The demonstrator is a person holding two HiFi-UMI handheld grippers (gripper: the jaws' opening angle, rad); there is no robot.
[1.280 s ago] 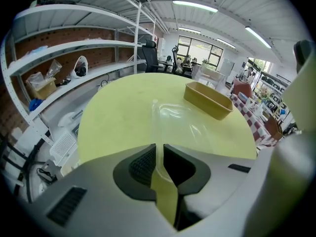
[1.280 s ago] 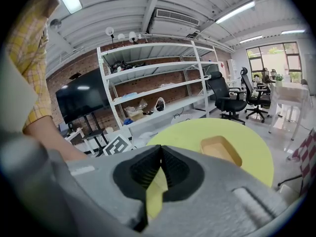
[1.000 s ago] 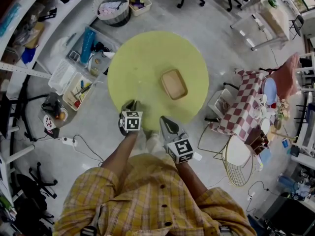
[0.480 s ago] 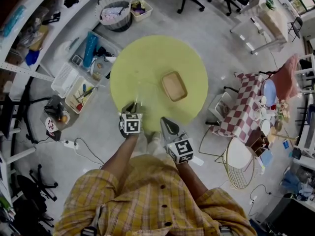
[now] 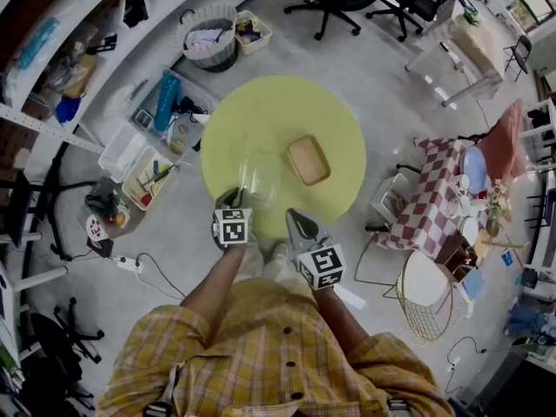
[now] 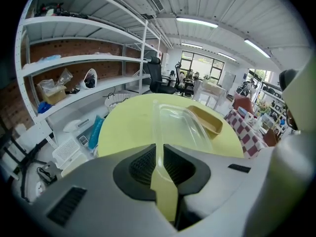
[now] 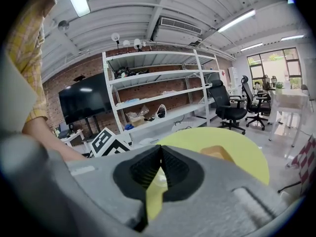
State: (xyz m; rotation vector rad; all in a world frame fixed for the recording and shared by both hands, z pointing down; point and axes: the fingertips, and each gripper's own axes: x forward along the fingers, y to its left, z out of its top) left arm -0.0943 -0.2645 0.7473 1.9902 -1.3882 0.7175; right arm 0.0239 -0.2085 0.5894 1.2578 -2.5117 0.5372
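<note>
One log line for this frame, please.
left gripper: shut on clear plastic tray rim | right gripper: shut, empty | tan tray: on yellow table

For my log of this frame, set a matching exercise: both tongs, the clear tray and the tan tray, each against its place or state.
1. left tongs
2. right tongs
3. clear tray
4. tan tray

A. lies on the yellow table
B. shut, nothing between
C. gripped at one edge, out over the table
D. shut on a transparent rim

Pairs: 1-D, 2-B, 3-C, 4-A.
</note>
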